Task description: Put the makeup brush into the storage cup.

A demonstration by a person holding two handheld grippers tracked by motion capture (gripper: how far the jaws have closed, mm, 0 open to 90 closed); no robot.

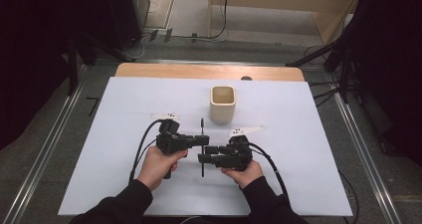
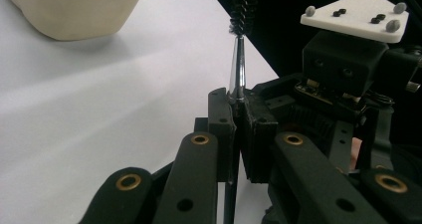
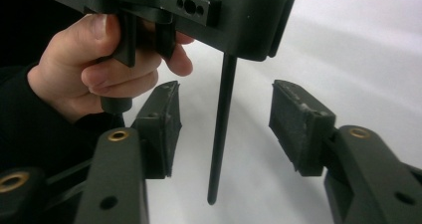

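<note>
1. High view: a thin brush, with a slim black handle and a bristled tip, stands across the space between the two grippers. The left gripper pinches it around the middle. The right gripper comes in from the opposite side, lower on the handle. A cream cup stands on the white bench beyond both sets of jaws, well apart from them.

2. Left gripper view: the jaws are pressed together on the brush's metal neck, with the black bristles rising straight beyond them and the handle running back down between the pads. The cup sits ahead of the jaws and off to their left. I judge the brush to be light and stiff along its shaft. The smooth neck and rod are probably a little slippery, and the bristles are soft and easily bent. The plain handle is therefore the place to take it, never the bristles.

3. Right gripper view: the jaws stand part-way spread, the handle hanging between the two pads and touching neither. The left gripper and its hand sit just above the jaws. A second hold should land squarely on the rod, below the other grip.
</note>
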